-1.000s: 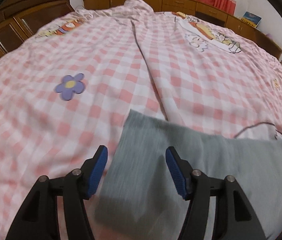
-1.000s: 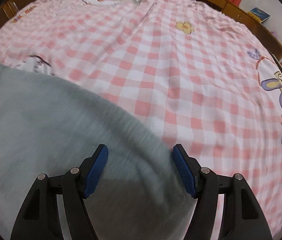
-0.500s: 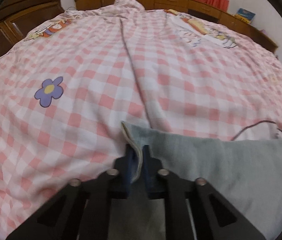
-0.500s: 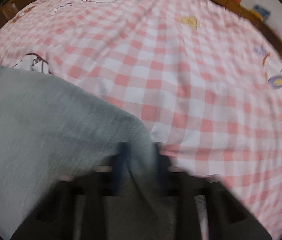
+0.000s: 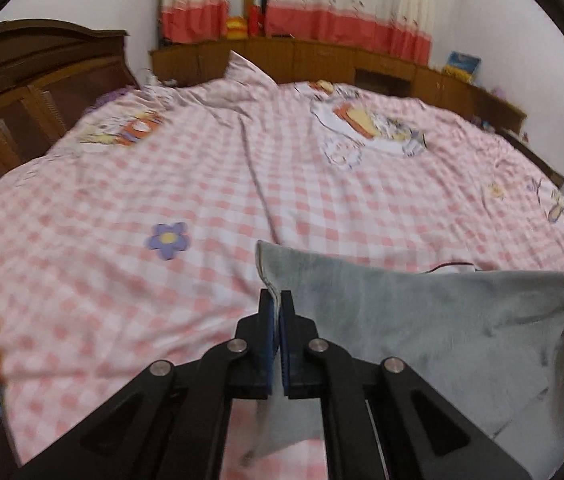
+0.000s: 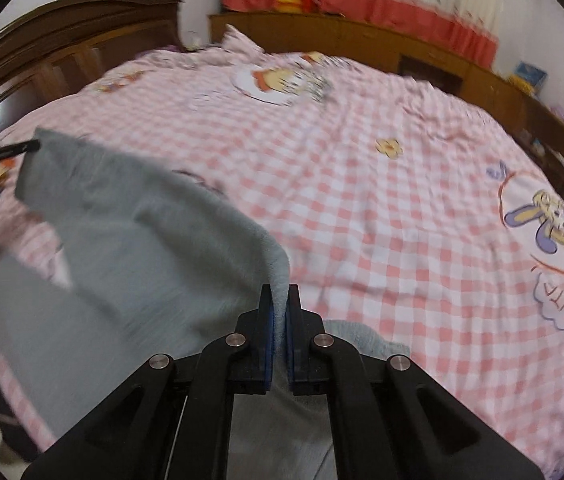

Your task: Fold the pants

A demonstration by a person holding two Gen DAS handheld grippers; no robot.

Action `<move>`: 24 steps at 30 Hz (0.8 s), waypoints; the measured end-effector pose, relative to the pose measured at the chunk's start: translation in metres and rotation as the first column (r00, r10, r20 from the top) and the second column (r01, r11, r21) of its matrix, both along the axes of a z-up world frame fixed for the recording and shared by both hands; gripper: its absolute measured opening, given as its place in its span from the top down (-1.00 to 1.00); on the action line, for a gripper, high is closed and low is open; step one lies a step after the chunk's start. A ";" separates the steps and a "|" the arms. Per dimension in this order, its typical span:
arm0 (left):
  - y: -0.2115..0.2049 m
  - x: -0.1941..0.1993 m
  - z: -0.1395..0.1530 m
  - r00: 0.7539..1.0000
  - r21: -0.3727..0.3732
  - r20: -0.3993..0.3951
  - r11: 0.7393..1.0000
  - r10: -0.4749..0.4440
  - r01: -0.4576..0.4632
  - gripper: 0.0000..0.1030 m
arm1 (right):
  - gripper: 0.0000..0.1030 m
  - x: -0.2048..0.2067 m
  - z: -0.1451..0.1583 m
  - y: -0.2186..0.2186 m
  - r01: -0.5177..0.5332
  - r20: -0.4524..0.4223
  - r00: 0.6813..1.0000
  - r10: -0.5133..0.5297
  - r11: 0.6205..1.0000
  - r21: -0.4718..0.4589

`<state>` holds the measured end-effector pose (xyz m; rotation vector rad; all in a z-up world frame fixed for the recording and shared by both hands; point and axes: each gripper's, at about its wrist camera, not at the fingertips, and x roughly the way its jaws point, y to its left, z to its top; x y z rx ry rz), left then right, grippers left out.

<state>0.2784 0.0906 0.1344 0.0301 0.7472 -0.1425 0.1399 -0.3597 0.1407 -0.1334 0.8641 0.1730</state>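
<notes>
Now the left tool [image 5: 276, 312] and right tool [image 6: 279, 312] each pinch a corner of the grey pants [image 5: 421, 320], raised above the bed [image 5: 162, 160].

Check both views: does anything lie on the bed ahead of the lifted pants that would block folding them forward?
Nothing visible does. Both tools grip the gray pants, and the checked bedcover ahead holds only printed pictures.

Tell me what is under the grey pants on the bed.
Under the grey pants lies the pink checked bedsheet; it shows all around them. The lifted edge is pinched by the left gripper and the right gripper. What the cloth covers is hidden.
</notes>
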 end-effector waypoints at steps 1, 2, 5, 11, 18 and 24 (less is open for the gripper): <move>0.007 -0.011 0.005 1.000 -0.006 0.018 1.000 0.018 -0.018 0.96 | 0.91 -0.015 0.005 0.005 -0.014 0.009 1.000 0.014 1.000 -0.006; 0.016 -0.023 0.009 0.999 -0.019 0.035 0.999 0.038 -0.037 0.96 | 0.91 -0.028 0.008 0.011 -0.019 0.015 1.000 0.019 1.000 -0.013; 0.037 -0.055 0.018 0.993 -0.059 0.068 0.994 0.092 -0.088 0.96 | 0.91 -0.069 0.011 0.017 -0.033 0.018 0.999 0.034 0.999 -0.026; 0.073 -0.132 0.022 0.976 -0.141 0.107 0.974 0.190 -0.174 0.96 | 0.91 -0.122 -0.012 0.027 -0.087 -0.047 0.995 0.086 0.996 -0.013; 0.090 -0.202 -0.016 0.975 -0.171 0.041 0.963 0.218 -0.208 0.96 | 0.91 -0.164 -0.046 0.040 -0.119 -0.097 0.988 0.116 0.993 -0.026; 0.105 -0.234 -0.051 0.967 -0.213 -0.040 0.943 0.253 -0.256 0.96 | 0.91 -0.183 -0.060 0.038 -0.122 -0.110 0.987 0.121 0.992 -0.010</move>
